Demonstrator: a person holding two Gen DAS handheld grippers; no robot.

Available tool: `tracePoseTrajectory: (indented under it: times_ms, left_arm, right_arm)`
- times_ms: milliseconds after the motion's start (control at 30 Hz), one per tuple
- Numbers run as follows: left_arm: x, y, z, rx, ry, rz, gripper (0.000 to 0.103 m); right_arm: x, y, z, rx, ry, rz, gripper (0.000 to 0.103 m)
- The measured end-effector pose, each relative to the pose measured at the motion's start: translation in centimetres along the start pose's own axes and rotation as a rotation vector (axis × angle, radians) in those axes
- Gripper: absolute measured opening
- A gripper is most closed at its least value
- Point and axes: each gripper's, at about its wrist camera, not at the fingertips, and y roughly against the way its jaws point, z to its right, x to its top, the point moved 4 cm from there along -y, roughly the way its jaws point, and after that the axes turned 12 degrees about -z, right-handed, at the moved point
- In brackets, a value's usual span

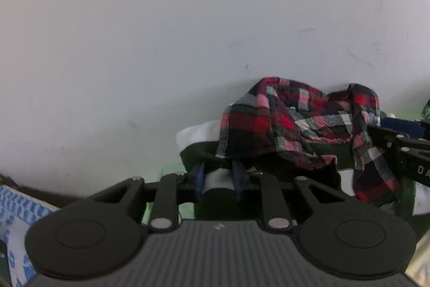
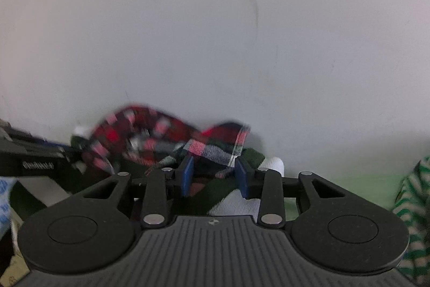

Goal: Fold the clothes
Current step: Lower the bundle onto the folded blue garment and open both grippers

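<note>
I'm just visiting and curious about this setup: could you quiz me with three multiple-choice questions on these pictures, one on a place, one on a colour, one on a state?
1. Where does the plaid shirt lie?
A. On top of the dark green and white garment
B. Hanging on the wall
C. Inside a box

2. The gripper pads are:
A. Yellow
B. Blue
C. Orange

3. The plaid shirt is:
A. Neatly folded
B. Rolled tight
C. Crumpled

Answers:
1 A, the green and white cloth shows beneath it.
2 B, both wrist views show blue pads.
3 C, it sits bunched in loose humps.
</note>
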Motion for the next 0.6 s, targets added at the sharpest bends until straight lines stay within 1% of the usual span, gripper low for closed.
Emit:
tracePoseTrajectory:
  times_ms: [100,167,267,300,333,367,400,467,533,567,600]
  left_arm:
    - [-0.5,-0.8,0.4,0.028,-0.005,0.021,0.021]
    - [-0.4,-1.0,0.5,0.050,-0.005,0.028,0.021]
    - [0.0,-0.6,1.3,0.101,-0.050,0.014,0.020]
    - [0.0,0.1,1.5,0.106,-0.058,0.020,0.020]
    - [-0.1,0.9,1.3,0.102,-0.061,0.033,0.022]
    - [-0.2,1.6,1.2,0.098,-0.064,0.046,0.026]
    - [-0.6,2.9,0.8,0.084,-0.060,0.073,0.037]
    - [-1.7,4.8,0.4,0.068,-0.058,0.117,0.049]
    - [-2.9,6.3,0.4,0.056,-0.063,0.149,0.048]
    - [-3.6,6.7,0.5,0.041,-0.070,0.147,0.048]
    - [-3.8,6.1,1.4,0.017,-0.071,0.135,0.047]
  right_arm:
    - [0.1,-1.7,0.5,0.027,-0.005,-0.019,0.038]
    - [0.4,-2.2,0.3,0.025,0.018,-0.026,0.038]
    - [0.7,-1.7,-0.5,0.004,0.076,-0.030,0.038]
    - [0.6,-1.0,-0.5,0.006,0.082,-0.020,0.039]
    - [0.4,0.2,-0.3,0.031,0.070,0.001,0.039]
    - [0.2,1.5,-0.1,0.066,0.052,0.024,0.038]
    - [-0.3,2.8,0.0,0.082,0.043,0.042,0.037]
    - [-1.5,4.6,0.3,0.066,0.041,0.049,0.038]
    - [-2.8,6.2,0.7,0.044,0.041,0.052,0.039]
    - [-3.4,7.0,0.8,0.033,0.041,0.053,0.039]
    - [-3.7,7.3,1.1,0.044,0.024,0.044,0.039]
